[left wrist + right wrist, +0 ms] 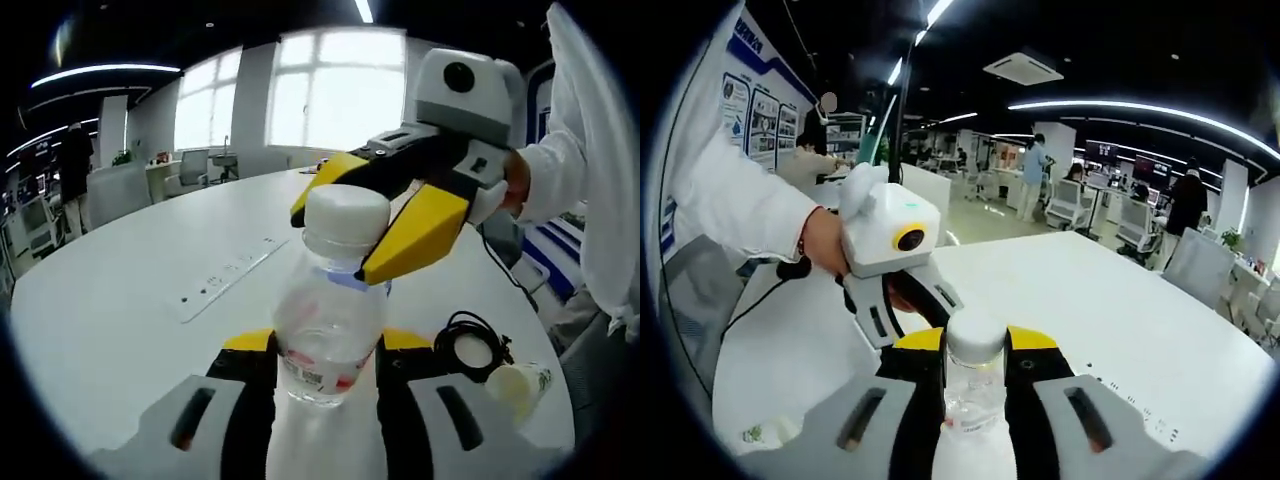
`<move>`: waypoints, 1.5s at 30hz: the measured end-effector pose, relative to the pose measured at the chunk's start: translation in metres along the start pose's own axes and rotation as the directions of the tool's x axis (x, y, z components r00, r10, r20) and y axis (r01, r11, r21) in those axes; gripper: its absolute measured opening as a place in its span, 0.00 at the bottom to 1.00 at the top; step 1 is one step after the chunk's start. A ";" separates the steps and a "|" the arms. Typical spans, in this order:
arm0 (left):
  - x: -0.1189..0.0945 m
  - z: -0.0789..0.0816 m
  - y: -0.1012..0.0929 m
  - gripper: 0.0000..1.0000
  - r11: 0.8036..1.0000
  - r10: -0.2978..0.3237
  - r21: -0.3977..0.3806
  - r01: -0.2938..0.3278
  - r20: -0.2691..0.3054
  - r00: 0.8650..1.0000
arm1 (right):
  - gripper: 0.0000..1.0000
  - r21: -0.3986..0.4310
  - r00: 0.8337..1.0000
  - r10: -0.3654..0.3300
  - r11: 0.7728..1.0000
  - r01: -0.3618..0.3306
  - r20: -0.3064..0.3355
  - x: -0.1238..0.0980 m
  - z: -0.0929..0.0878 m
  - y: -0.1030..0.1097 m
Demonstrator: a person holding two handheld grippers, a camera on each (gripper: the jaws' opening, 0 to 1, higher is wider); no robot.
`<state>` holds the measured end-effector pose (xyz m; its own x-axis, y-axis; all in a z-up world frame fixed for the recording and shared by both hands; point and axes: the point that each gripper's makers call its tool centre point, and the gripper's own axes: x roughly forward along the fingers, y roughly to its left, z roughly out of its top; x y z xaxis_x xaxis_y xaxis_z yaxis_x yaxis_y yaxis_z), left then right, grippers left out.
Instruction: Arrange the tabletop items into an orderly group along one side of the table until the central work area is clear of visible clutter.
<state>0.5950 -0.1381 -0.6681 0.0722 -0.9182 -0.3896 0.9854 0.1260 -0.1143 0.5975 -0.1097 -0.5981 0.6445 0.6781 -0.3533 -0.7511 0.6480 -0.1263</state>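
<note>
Left tool [325, 352] is clamped on the body of a clear plastic bottle with white cap [332, 300], held upright above the white round desk [150, 290]. Right tool [974, 362] is closed on the same bottle's neck, just under the cap; in the left gripper view it is seen entering from 1 o'clock. A coiled black cable with white puck [472, 348] lies on the desk at 4 o'clock, beside a small clear jar [520, 385].

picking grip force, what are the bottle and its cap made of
The bottle looks like thin clear plastic: the table shows through its glossy wall. Its cap seems matte white opaque plastic. The right tool closes around the cap, the left tool around the body.
</note>
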 end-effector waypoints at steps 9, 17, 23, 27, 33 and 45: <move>0.002 -0.004 0.000 0.38 1.000 -0.006 0.003 0.006 -0.010 1.000 | 0.20 0.002 1.000 -0.005 1.000 0.005 -0.013 0.001 -0.006 0.000; 0.004 -0.007 0.000 0.38 1.000 -0.009 0.003 0.009 -0.016 1.000 | 0.20 0.006 1.000 -0.008 1.000 0.008 -0.021 0.001 -0.010 0.000; 0.005 -0.007 -0.001 0.38 1.000 -0.013 -0.008 0.013 -0.016 1.000 | 0.20 0.036 0.999 -0.004 0.999 0.005 -0.032 -0.002 -0.012 -0.002; 0.006 -0.005 -0.001 0.38 1.000 -0.015 -0.017 0.015 -0.011 1.000 | 0.21 0.056 1.000 -0.003 0.998 0.005 -0.031 -0.003 -0.013 -0.004; 0.006 -0.005 -0.001 0.38 1.000 -0.012 -0.019 0.011 -0.014 1.000 | 0.21 0.041 0.999 0.002 0.999 0.000 -0.035 -0.002 -0.012 -0.003; 0.004 -0.001 -0.002 0.41 1.000 -0.008 -0.023 0.008 -0.015 1.000 | 0.23 0.036 0.999 0.005 0.999 -0.004 -0.032 -0.003 -0.009 -0.004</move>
<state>0.5927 -0.1412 -0.6705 0.0620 -0.9133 -0.4026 0.9822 0.1274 -0.1378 0.5968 -0.1172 -0.6047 0.6358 0.6697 -0.3838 -0.7478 0.6575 -0.0916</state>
